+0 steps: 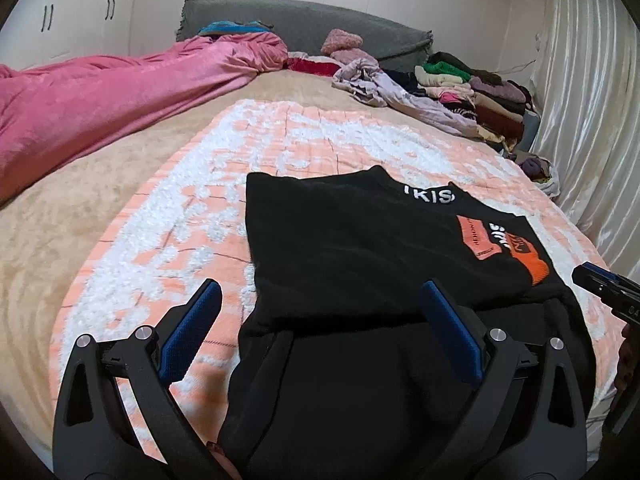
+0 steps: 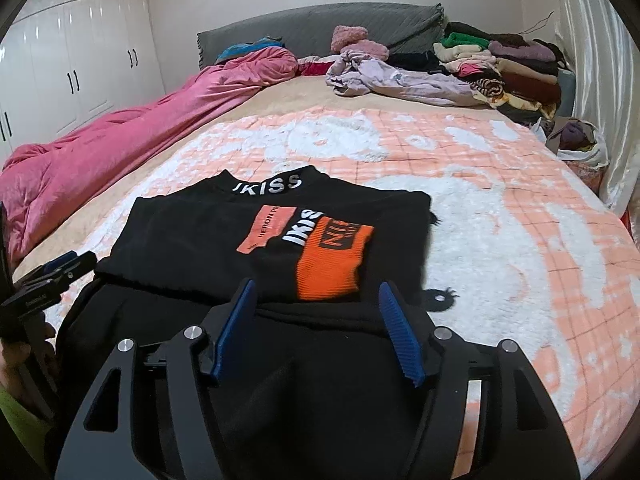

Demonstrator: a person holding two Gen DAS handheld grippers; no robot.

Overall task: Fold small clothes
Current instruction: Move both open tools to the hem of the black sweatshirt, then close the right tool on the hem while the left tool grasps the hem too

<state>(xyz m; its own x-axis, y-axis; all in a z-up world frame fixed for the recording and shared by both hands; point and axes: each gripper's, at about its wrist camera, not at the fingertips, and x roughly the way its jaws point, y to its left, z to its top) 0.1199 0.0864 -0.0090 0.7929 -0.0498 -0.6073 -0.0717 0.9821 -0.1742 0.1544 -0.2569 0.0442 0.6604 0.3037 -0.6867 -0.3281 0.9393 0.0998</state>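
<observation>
Both of your tools are released and empty: the left gripper stands spread wide over the near left part of the black knitted sweater with white lettering at the collar and an orange-and-coral patch on the chest, and the right gripper hangs partly spread above its near right part, its blue ribbed pads clear of the fabric. The sweater lies on the peach-and-white fluffy checked blanket with a fold already laid across it, the upper part resting on a darker lower layer nearest you. Your chief risk, as I judge it, is catching only the top layer when you next pinch: the knit looks thick and soft, so a shallow bite could drag one ply and slide the fold crooked. A second risk is snagging the long blanket pile along with the hem, since the left tool's outer pad sits over the blanket, not the garment. If the two tools lift unevenly the stack may twist and the patch side spill open. Relative to the jaws, the folded edge runs crosswise just beyond both sets of fingertips, with the near layer passing beneath them. The heap of folded clothes in mixed colours sits well apart by the headboard.
</observation>
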